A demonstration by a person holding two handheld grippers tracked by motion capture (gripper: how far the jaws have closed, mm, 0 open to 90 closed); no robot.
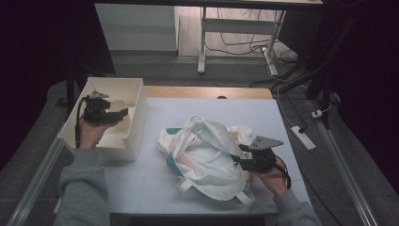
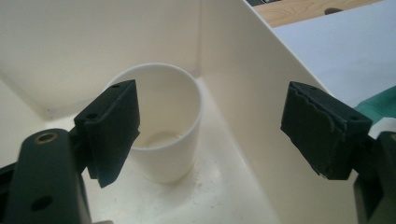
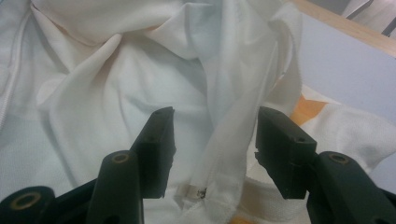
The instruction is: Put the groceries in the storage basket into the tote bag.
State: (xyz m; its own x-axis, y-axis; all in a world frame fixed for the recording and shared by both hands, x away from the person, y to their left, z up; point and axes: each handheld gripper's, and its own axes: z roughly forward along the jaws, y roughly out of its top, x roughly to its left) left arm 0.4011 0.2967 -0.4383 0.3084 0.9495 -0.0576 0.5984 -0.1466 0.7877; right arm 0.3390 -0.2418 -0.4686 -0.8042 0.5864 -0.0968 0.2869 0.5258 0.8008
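White paper cup (image 2: 163,126) stands released in the cream box (image 1: 136,117); left tongs (image 2: 210,126) open. Right tongs (image 3: 212,149) gape around the white bag's strap (image 3: 229,154), ungripped.

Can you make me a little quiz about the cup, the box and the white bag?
1. What stands inside the box?
2. True or false: the left tool is squeezing the cup.
3. What lies between the right tool's open jaws: A a strap of the cloth bag, B a spoon, C a bottle?

Key: 1. A white paper cup, upright. 2. False, the jaws are wide apart, clear of it. 3. A.
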